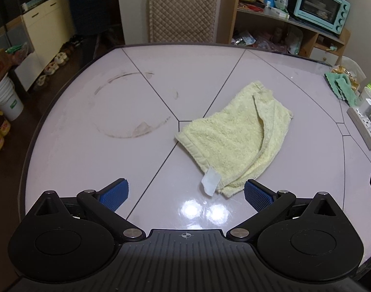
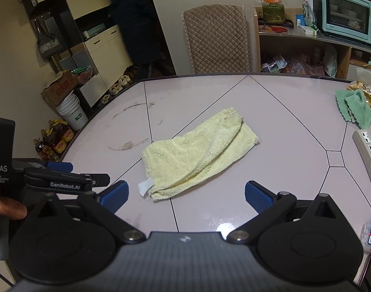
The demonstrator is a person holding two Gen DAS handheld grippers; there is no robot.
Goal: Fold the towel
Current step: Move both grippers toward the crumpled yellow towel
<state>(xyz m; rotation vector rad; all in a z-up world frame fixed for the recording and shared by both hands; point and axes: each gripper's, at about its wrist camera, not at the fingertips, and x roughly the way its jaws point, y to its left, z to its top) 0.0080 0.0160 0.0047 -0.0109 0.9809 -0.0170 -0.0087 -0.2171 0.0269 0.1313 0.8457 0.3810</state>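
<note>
The pale yellow towel (image 1: pixel 234 136) lies loosely doubled mid-table (image 1: pixel 88 150), long axis running from its near tagged corner (image 1: pixel 211 181) toward the far right edge; both claws, left gripper (image 1: pixel 186 192) and right gripper (image 2: pixel 186 193), gape released, holding nothing; the left sits nearer that corner

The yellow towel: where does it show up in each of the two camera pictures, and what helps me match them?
Left wrist view: the yellow towel lies right of centre on the table, its white tag at the near end.
Right wrist view: the yellow towel lies near the centre, white tag at its near left corner.
Shared landmark: the teal toaster oven, top right in both.
</note>
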